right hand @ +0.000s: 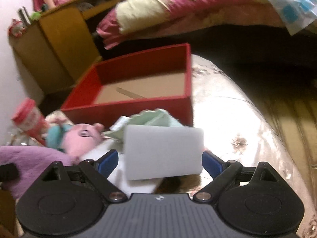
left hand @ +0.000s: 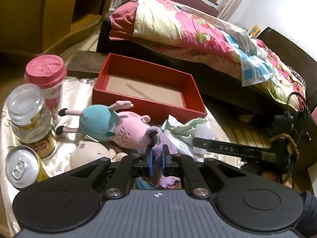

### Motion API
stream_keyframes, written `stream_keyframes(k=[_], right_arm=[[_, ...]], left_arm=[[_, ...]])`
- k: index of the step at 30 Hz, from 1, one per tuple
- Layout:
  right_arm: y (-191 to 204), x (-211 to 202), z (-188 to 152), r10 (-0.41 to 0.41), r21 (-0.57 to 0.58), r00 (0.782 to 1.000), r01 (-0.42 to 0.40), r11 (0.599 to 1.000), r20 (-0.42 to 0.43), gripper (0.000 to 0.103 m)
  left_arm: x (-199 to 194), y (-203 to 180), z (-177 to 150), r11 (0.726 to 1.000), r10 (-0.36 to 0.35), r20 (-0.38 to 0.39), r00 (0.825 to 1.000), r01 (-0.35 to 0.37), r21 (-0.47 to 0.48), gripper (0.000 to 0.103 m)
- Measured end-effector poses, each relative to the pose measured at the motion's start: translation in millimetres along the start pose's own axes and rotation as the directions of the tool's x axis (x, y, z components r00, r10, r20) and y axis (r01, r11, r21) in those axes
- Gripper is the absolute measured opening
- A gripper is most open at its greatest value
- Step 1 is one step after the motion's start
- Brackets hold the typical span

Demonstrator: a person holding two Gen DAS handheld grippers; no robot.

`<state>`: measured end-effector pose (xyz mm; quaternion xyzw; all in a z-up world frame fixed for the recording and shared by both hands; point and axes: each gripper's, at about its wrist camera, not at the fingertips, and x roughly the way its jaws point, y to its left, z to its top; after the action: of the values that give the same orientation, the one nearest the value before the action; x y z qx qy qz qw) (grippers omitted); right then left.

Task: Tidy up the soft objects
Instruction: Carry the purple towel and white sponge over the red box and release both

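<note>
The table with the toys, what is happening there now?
A person is sorting soft things with two tools. The left tool is shut on a purple plush. The right tool holds a white sponge between its fingers. The red box behind holds no toy yet; the pink pig lies on the table.

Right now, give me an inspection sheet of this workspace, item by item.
Surface: shiny cloth-covered table, crowded on its left side.
Job's things: red box open, only a pale strip inside; pink pig plush, beige plush and green cloth lie in front of it; purple plush; white foam block.
Clutter: pink-lidded cup, glass jar, drink can.
Grippers: left gripper fingers shut on the purple plush; right gripper fingers spread either side of the foam block, contact unclear.
Cables: black cable by the bed.
Surroundings: bed with floral quilt, wooden shelf.
</note>
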<state>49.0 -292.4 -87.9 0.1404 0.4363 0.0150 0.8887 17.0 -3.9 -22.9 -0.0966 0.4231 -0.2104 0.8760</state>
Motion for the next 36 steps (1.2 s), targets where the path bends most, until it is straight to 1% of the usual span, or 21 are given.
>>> stream_keyframes(k=[2, 3, 4, 7, 8, 9, 11, 12, 13, 15, 16, 18, 21, 27, 30, 32, 34, 36], right_arm=[[-6.4, 7.9, 0.9, 0.006, 0.040, 1.000, -0.006, 0.999, -0.022, 0.071], [-8.4, 11.3, 1.8, 0.007, 0.052, 0.999, -0.005, 0.999, -0.032, 0.074], [-9.2, 15.2, 3.1, 0.010, 0.053, 0.999, -0.008, 0.999, -0.046, 0.075], [-14.0, 25.4, 5.0, 0.027, 0.092, 0.998, -0.022, 0.996, -0.055, 0.074], [-17.0, 29.9, 5.9, 0.039, 0.118, 0.997, -0.030, 0.993, -0.072, 0.067], [-19.4, 31.8, 5.6, 0.049, 0.134, 0.995, -0.038, 0.990, -0.083, 0.057], [-24.6, 33.0, 6.2, 0.073, 0.176, 0.993, -0.056, 0.983, -0.094, 0.051], [-25.9, 31.0, 6.3, 0.083, 0.187, 0.992, -0.065, 0.980, -0.090, 0.045], [-26.4, 28.6, 7.2, 0.095, 0.191, 0.991, -0.076, 0.979, -0.090, 0.043], [-27.1, 23.0, 7.9, 0.111, 0.196, 0.990, -0.093, 0.976, -0.083, 0.032], [-27.4, 20.6, 8.1, 0.117, 0.199, 0.990, -0.099, 0.975, -0.080, 0.030], [-27.1, 16.2, 7.7, 0.124, 0.204, 0.989, -0.106, 0.973, -0.076, 0.022], [-26.6, 6.6, 7.0, 0.124, 0.199, 0.990, -0.108, 0.974, -0.073, 0.015], [-30.1, -24.8, 6.6, 0.151, 0.216, 0.988, -0.141, 0.966, -0.028, 0.009], [-27.8, -42.1, 8.7, 0.170, 0.220, 0.985, -0.168, 0.961, 0.010, 0.007], [-24.8, -53.5, 11.1, 0.185, 0.216, 0.982, -0.190, 0.958, 0.041, 0.006], [-21.8, -65.0, 12.9, 0.210, 0.215, 0.975, -0.220, 0.951, 0.071, 0.000], [-16.7, -73.4, 14.5, 0.235, 0.212, 0.968, -0.250, 0.945, 0.093, 0.000]], left_arm=[[2.0, -2.5, -0.4, 1.000, -0.006, -0.006, 1.000, 0.006, 0.007, 0.004], [1.8, -3.2, -0.8, 1.000, -0.010, -0.007, 1.000, 0.010, 0.009, 0.004], [2.0, -3.7, -1.0, 1.000, -0.013, -0.008, 1.000, 0.013, 0.010, 0.004], [4.3, -4.4, -1.8, 1.000, -0.016, -0.016, 1.000, 0.017, 0.010, 0.005], [4.8, -4.3, -2.3, 1.000, -0.017, -0.020, 1.000, 0.017, 0.011, 0.005], [5.4, -4.1, -2.9, 1.000, -0.017, -0.024, 1.000, 0.017, 0.011, 0.005], [5.9, -2.6, -3.1, 1.000, -0.018, -0.029, 0.999, 0.018, 0.004, 0.005], [5.5, -2.1, -3.0, 1.000, -0.020, -0.029, 0.999, 0.020, 0.002, 0.005], [4.5, -1.6, -2.7, 1.000, -0.021, -0.027, 0.999, 0.021, 0.000, 0.005], [2.6, -2.2, -2.1, 1.000, -0.023, -0.021, 1.000, 0.023, 0.002, 0.005], [1.9, -3.6, -1.9, 1.000, -0.021, -0.019, 1.000, 0.021, 0.003, 0.005], [0.0, -5.6, -1.4, 1.000, -0.022, -0.013, 1.000, 0.022, 0.006, 0.005], [-3.7, -9.8, -0.1, 1.000, -0.024, 0.001, 1.000, 0.024, 0.014, 0.005], [-11.6, -20.6, 3.0, 0.998, -0.040, 0.033, 0.999, 0.039, 0.039, 0.005], [-15.3, -25.4, 4.4, 0.998, -0.046, 0.051, 0.998, 0.043, 0.050, 0.005], [-17.9, -28.2, 6.4, 0.998, -0.045, 0.068, 0.997, 0.041, 0.055, 0.005], [-20.4, -29.9, 9.3, 0.998, -0.040, 0.087, 0.995, 0.035, 0.057, 0.005], [-22.2, -31.6, 12.6, 0.998, -0.030, 0.105, 0.994, 0.024, 0.061, 0.005]])
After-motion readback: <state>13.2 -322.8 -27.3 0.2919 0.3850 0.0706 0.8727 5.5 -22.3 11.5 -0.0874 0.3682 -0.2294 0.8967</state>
